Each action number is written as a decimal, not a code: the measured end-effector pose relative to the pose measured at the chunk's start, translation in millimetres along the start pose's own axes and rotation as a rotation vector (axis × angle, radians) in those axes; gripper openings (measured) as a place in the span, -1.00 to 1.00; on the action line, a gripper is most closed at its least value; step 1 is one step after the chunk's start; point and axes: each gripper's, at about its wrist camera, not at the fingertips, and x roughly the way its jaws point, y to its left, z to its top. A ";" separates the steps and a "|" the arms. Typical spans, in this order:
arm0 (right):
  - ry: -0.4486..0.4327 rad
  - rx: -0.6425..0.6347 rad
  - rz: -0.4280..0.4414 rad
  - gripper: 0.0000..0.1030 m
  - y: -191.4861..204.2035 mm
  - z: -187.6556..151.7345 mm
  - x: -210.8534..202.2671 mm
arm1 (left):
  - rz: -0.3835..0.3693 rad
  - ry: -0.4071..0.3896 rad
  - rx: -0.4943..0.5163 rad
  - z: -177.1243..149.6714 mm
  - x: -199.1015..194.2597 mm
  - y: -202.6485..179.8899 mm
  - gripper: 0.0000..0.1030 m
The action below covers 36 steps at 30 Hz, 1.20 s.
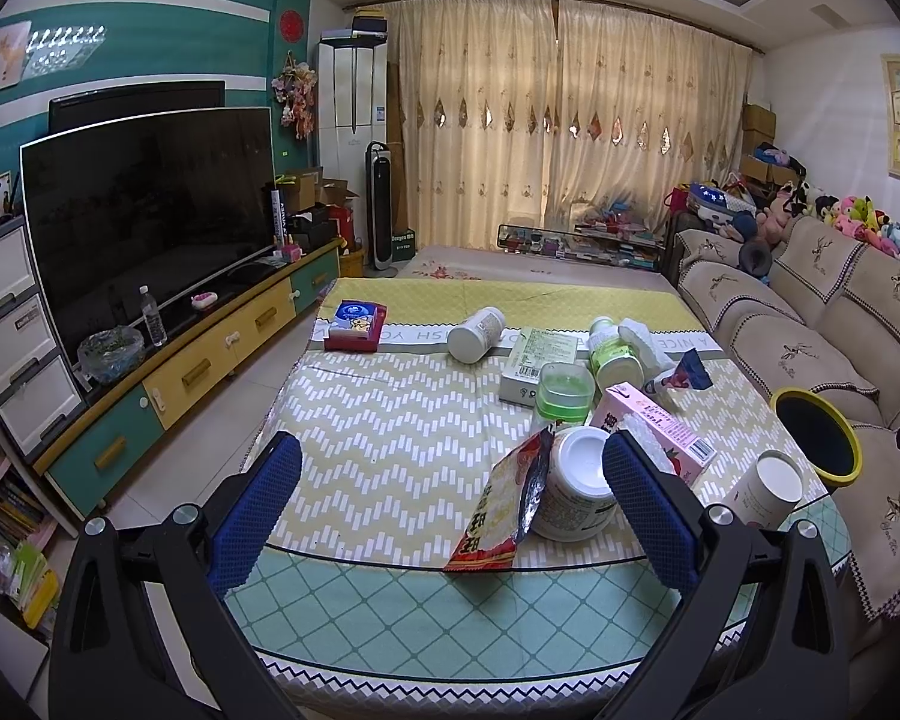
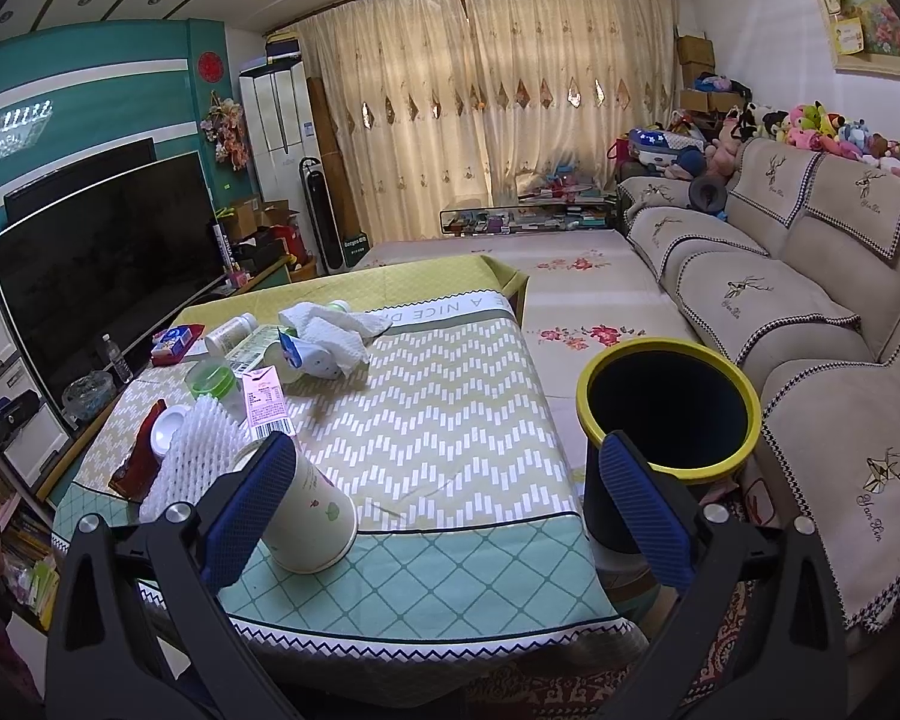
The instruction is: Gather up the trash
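Two grippers, left gripper [image 1: 450,498] and right gripper [image 2: 444,504], spread wide and empty, paper cup [image 2: 306,510] tipped at desk [image 2: 450,420] edge, yellow-rimmed bin [image 2: 669,405] beside desk, clear strip between.

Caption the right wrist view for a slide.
Open right gripper above the table edge, paper cup by its left finger, yellow-rimmed bin beside the sofa.

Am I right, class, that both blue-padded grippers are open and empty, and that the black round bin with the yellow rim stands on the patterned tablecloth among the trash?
Not quite. The black round bin with the yellow rim stands on the floor beside the table, between the patterned tablecloth and the sofa, as the right wrist view shows. The left gripper and right gripper are indeed open and empty.
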 end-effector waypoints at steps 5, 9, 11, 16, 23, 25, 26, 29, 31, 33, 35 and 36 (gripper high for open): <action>0.001 0.000 -0.001 0.87 0.2 -0.1 0.3 | 0.003 0.002 -0.001 -0.9 1.5 -0.4 0.93; 0.001 0.000 0.000 0.87 0.1 -0.2 0.3 | 0.006 0.004 0.000 -1.7 2.7 -0.6 0.93; 0.001 0.000 0.000 0.87 0.0 -0.3 0.3 | 0.006 0.005 0.000 -0.9 2.6 -0.5 0.93; 0.001 0.002 -0.001 0.87 0.3 -0.7 0.4 | 0.006 0.005 0.000 -1.3 2.9 -0.4 0.93; 0.002 0.001 0.000 0.87 0.1 -0.2 0.5 | 0.008 0.006 0.002 -0.5 3.2 -0.5 0.93; 0.003 0.002 0.001 0.87 0.2 -0.2 0.1 | 0.009 0.007 0.002 -0.7 4.0 -0.6 0.93; 0.003 0.002 0.000 0.87 0.3 -0.3 0.1 | 0.009 0.007 0.002 -0.2 3.9 -0.8 0.93; 0.003 0.001 0.000 0.87 0.4 -0.3 0.0 | 0.010 0.007 0.003 -0.3 3.9 -0.7 0.93; 0.002 0.002 0.001 0.87 0.3 -0.3 0.2 | 0.009 0.007 0.003 -0.6 4.3 -0.6 0.93; 0.003 0.001 0.000 0.87 0.1 0.2 0.2 | 0.009 0.007 0.002 -0.5 4.2 -0.6 0.93; 0.005 0.001 0.000 0.87 0.1 0.1 0.4 | 0.009 0.008 0.002 -0.8 4.6 -0.6 0.93; 0.007 0.001 0.000 0.87 0.3 -0.5 1.0 | 0.009 0.008 0.003 -0.5 4.1 -0.7 0.93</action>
